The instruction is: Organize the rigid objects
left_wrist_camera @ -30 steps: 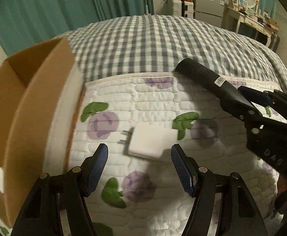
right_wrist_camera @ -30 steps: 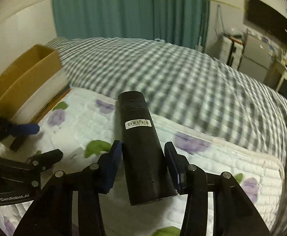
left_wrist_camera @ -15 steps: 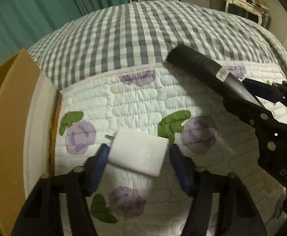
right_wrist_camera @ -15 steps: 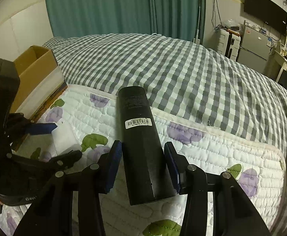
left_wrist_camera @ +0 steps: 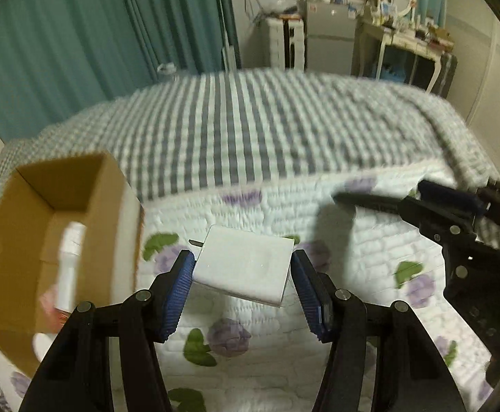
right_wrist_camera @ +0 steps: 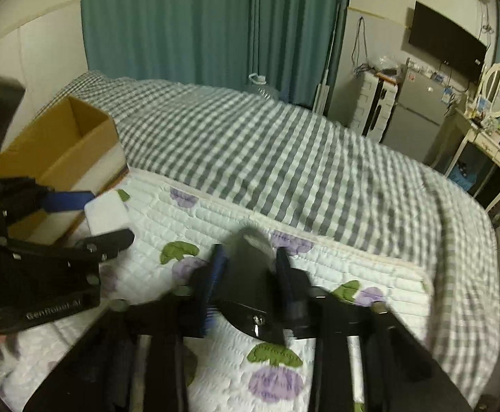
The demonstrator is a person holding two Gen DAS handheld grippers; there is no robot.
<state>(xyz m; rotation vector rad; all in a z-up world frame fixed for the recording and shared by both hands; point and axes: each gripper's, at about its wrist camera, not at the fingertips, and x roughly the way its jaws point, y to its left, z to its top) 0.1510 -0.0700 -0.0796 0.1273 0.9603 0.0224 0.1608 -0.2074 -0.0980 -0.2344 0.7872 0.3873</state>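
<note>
Fingers around white charger

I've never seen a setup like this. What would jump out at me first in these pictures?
Probably the flat white plug-in charger block gripped in the left claw, lifted above the white quilted mat with purple flowers. To its left sits an open brown cardboard box with a white bottle inside. The right claw clamps a blurred black cylinder.
</note>
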